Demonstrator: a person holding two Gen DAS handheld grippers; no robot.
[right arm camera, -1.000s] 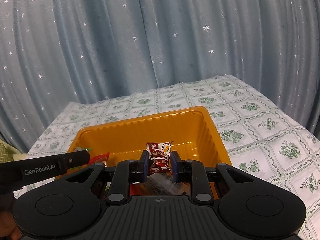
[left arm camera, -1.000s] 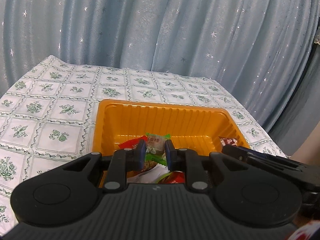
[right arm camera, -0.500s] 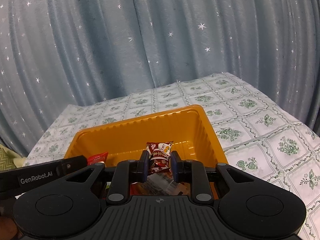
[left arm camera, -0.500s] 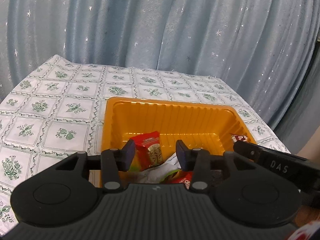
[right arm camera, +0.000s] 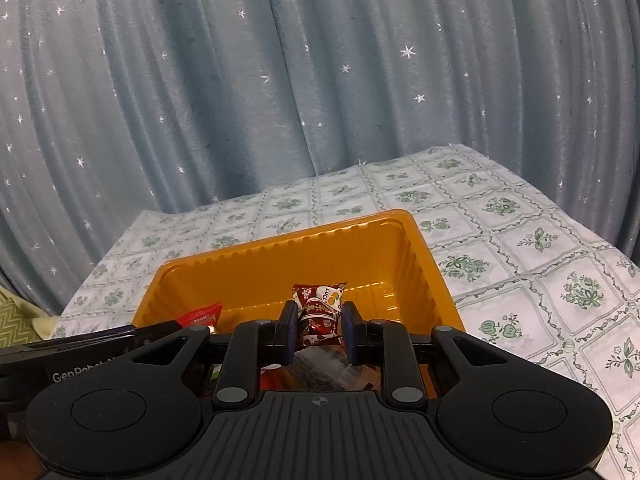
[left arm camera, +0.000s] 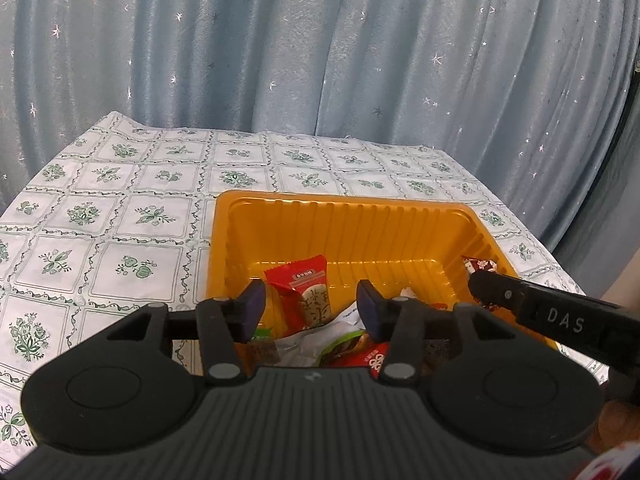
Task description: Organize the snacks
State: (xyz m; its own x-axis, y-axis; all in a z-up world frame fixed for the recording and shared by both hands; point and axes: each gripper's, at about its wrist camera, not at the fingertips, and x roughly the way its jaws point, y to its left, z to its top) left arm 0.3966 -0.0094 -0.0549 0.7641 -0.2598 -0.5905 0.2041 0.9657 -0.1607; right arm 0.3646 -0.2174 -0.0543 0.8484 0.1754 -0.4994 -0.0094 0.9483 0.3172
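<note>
An orange tray (left arm camera: 340,197) (right arm camera: 280,241) sits on the tablecloth and holds several snack packets. My left gripper (left arm camera: 311,306) hangs over its near end with its jaws opening. A red snack packet (left arm camera: 306,294) lies in the tray between the pads, touching neither. A green packet (left arm camera: 262,334) shows just below the left pad. My right gripper (right arm camera: 319,327) is shut on a dark red packet (right arm camera: 318,304) above the tray's right side. The same packet (left arm camera: 478,266) shows at the right gripper's fingertip (left arm camera: 490,288).
More packets, white-green (left arm camera: 340,338) and red (left arm camera: 374,360), pile at the tray's near end. A floral tablecloth (left arm camera: 120,220) covers the table, and a blue starred curtain (left arm camera: 320,60) hangs close behind. A green zigzag cloth (right arm camera: 16,320) lies beyond the table's left edge.
My left gripper was shut on a green packet; its jaws have spread and the packet has dropped into the tray. The right gripper keeps its hold on the dark red packet.
</note>
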